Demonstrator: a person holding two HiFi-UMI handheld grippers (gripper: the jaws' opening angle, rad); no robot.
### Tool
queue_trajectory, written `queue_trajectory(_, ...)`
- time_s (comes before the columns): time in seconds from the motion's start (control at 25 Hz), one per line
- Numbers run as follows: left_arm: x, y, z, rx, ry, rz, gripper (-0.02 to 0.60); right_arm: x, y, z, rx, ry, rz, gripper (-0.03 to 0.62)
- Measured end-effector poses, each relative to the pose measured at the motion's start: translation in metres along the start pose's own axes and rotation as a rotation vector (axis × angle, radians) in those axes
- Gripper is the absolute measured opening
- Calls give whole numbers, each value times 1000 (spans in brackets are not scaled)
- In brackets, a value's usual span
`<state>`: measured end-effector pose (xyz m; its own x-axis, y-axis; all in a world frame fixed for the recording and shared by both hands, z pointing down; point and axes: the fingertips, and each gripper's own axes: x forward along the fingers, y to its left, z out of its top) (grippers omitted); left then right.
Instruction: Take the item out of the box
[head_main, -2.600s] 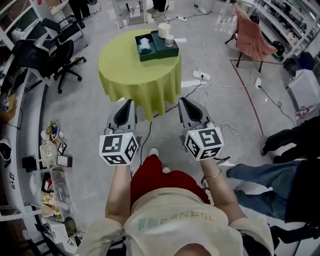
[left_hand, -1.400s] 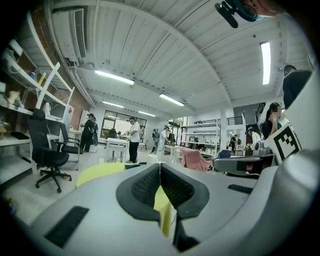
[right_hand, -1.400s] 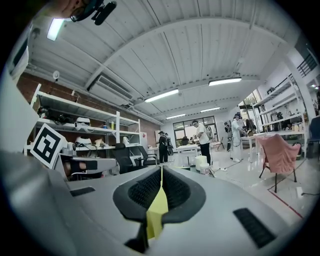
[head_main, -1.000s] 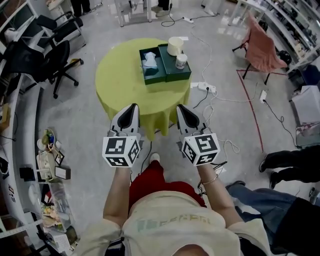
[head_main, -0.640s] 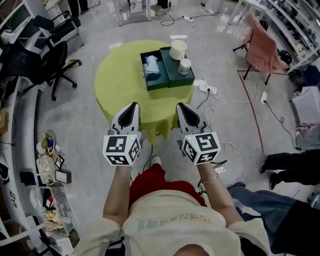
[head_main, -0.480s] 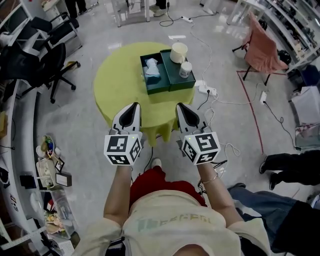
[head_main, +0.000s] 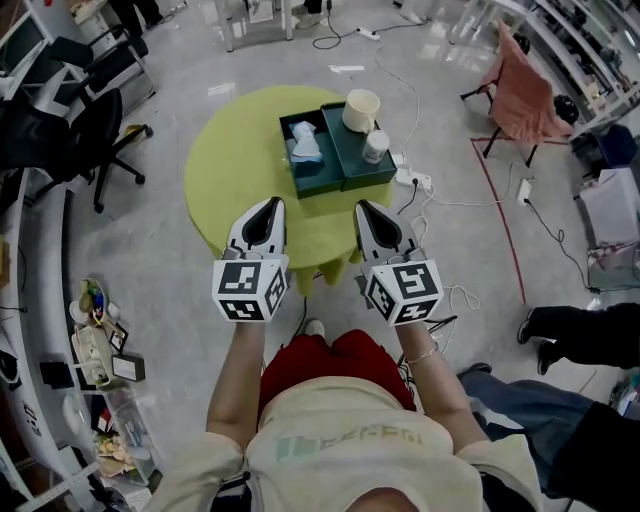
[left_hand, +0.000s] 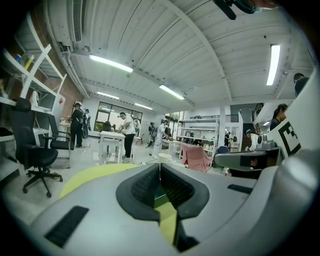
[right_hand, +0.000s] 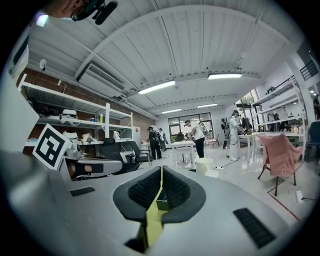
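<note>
A round table with a yellow-green cloth (head_main: 235, 170) carries an open dark green box (head_main: 301, 170). A pale, crumpled item (head_main: 305, 143) lies inside the box. Beside the box lies a green lid (head_main: 355, 165) with a cream cup (head_main: 361, 110) and a small jar (head_main: 376, 146) on it. My left gripper (head_main: 270, 204) and right gripper (head_main: 366, 206) hover side by side over the table's near edge, short of the box. Both are shut with nothing between the pads, as the left gripper view (left_hand: 160, 168) and right gripper view (right_hand: 161, 171) show. The cup (right_hand: 204, 165) stands ahead.
Black office chairs (head_main: 95, 125) stand at the left and a chair draped in pink cloth (head_main: 524, 80) at the right. Cables and a power strip (head_main: 412, 181) lie on the floor beyond the table. A cluttered shelf (head_main: 100, 335) runs along the left. A seated person's legs (head_main: 580, 335) are at the right.
The table and box have drawn nearer in the head view. Both grippers have gone from in front of the table to over its near edge. The jaws stay shut.
</note>
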<state>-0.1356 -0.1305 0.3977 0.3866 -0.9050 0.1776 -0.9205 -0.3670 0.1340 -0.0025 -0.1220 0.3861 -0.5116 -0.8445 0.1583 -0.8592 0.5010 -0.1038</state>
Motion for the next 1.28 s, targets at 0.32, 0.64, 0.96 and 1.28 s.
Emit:
queue_trajectory(0.32, 27, 7, 7, 24, 5, 10, 26, 18, -14, 11, -12, -9, -2, 37)
queue_trajectory(0.64, 67, 16, 17, 43, 9, 54, 28, 54, -36, 25, -19, -11, 41, 37)
queue_trajectory(0.96, 128, 16, 26, 50, 25, 105, 28, 88, -93, 43, -32, -9, 76, 37)
queue_trajectory(1.28, 183, 33, 26, 35, 75, 168, 37, 133, -132, 52, -31, 15, 107, 37)
